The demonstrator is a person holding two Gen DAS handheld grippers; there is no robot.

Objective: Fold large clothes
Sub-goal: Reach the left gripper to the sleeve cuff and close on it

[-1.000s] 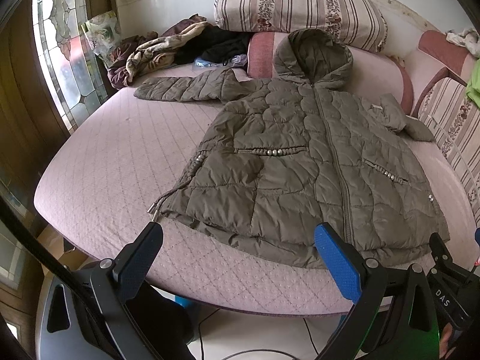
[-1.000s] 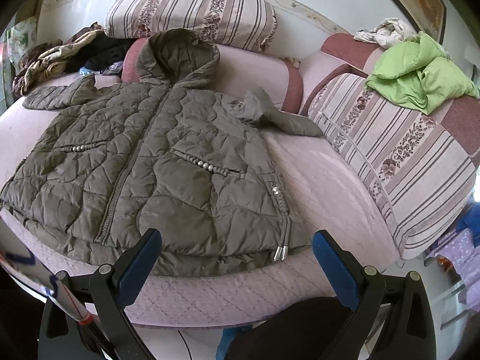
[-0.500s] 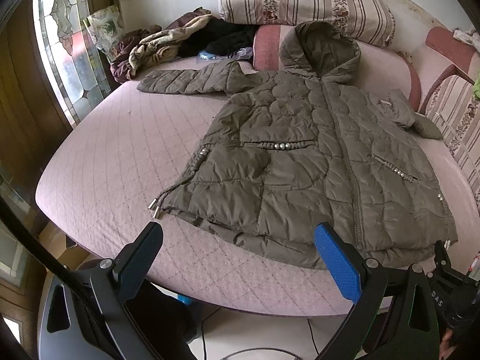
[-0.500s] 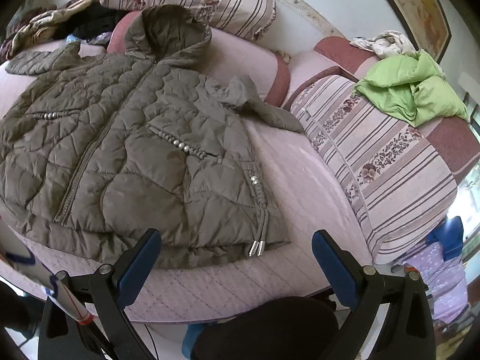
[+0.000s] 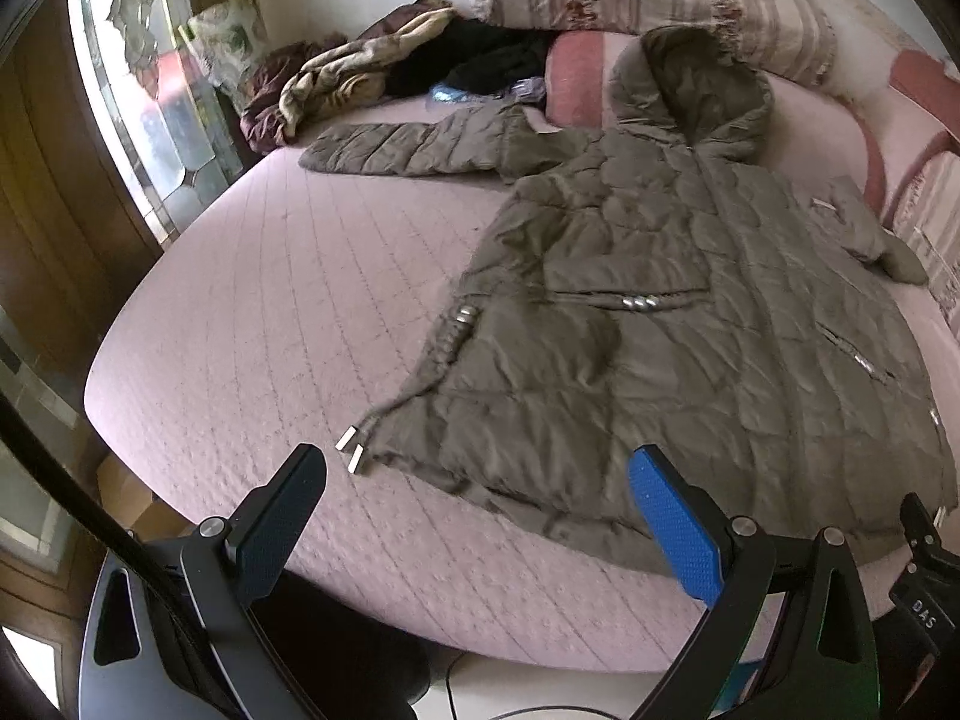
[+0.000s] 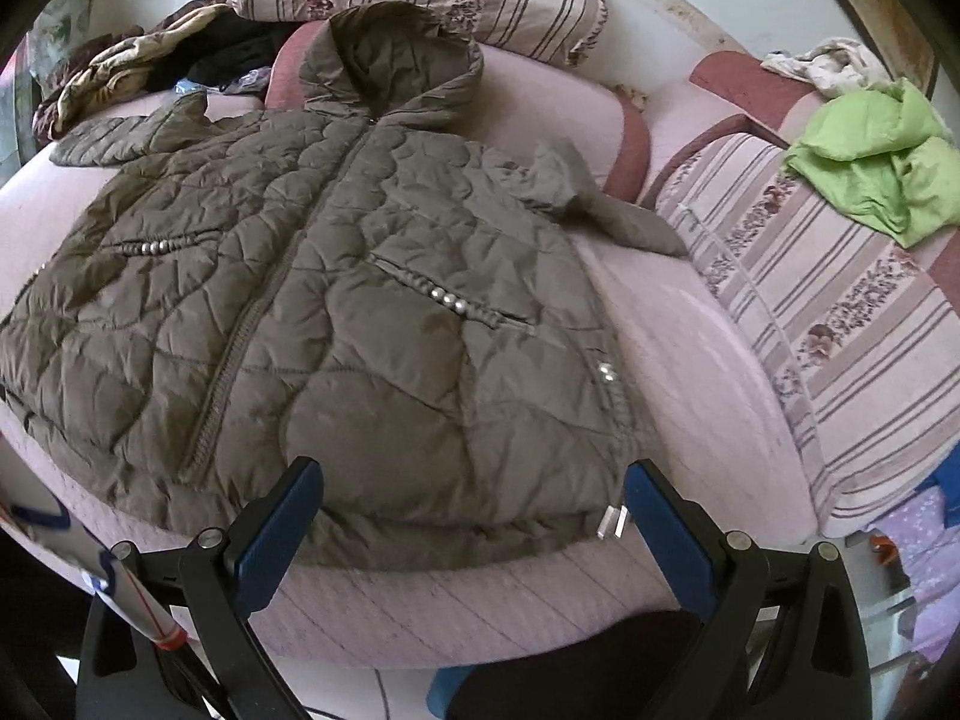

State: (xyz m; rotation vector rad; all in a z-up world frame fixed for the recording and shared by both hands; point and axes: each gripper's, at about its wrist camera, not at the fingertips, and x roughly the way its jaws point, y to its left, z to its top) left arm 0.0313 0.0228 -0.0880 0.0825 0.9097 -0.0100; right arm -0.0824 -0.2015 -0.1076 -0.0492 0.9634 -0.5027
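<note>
An olive quilted hooded jacket [image 5: 648, 324] [image 6: 312, 300] lies flat, zipped, front up on a pink quilted bed [image 5: 252, 324] [image 6: 678, 360]. One sleeve [image 5: 408, 147] stretches out toward the window; the other sleeve [image 6: 594, 204] bends toward the striped cushion. My left gripper [image 5: 477, 474] hovers open just above the hem's left corner, near the metal drawstring tips [image 5: 353, 449]. My right gripper [image 6: 474, 480] hangs open over the hem's right corner, its right finger beside the drawstring tip [image 6: 612, 521]. Neither gripper holds anything.
A heap of clothes [image 5: 384, 78] lies at the bed's far left by a stained-glass window [image 5: 150, 90]. Striped cushions [image 6: 840, 324] line the back and right side, with a green garment [image 6: 876, 171] on top. The bed edge [image 6: 480, 606] runs just below the grippers.
Both grippers have moved forward and down toward the jacket's hem, so the jacket looks larger and closer. The jacket itself has not moved.
</note>
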